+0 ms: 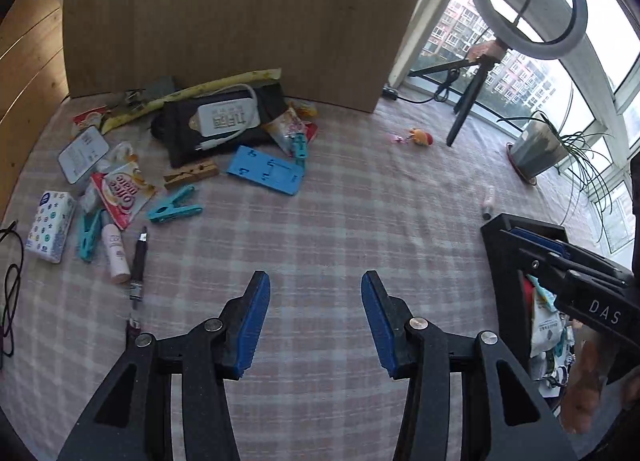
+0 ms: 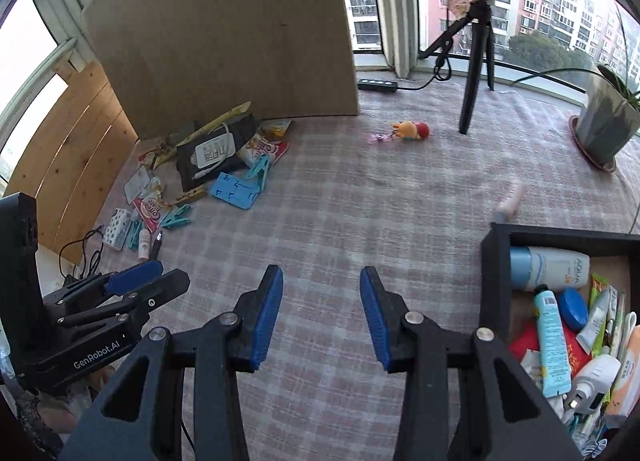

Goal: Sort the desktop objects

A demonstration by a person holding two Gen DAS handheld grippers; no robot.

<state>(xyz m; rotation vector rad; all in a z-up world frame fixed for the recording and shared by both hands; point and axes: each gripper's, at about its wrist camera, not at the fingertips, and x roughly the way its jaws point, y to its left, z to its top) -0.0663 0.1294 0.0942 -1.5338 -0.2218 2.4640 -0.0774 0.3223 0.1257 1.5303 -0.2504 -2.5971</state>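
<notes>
Both tools tip down over the checked worktop [image 1: 320, 221], side by side. The left tool [image 1: 316, 293] has its blue pads apart with nothing between them. The right tool [image 2: 321, 293] is the same, pads apart and empty. Just right of the right tool sits a black box [image 2: 494, 261]. Inside it lie a white sunscreen bottle [image 2: 556, 267], a light blue tube [image 2: 554, 337] and a blue round lid [image 2: 573, 309]. Far ahead and left of both tools lies a pile: a black pouch [image 1: 180, 141], a blue flat holder [image 1: 266, 175], a teal clip [image 1: 174, 211] and a pen [image 1: 138, 261].

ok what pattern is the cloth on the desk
A pink-and-white plaid check on the tablecloth, clearest in the left wrist view.
</notes>
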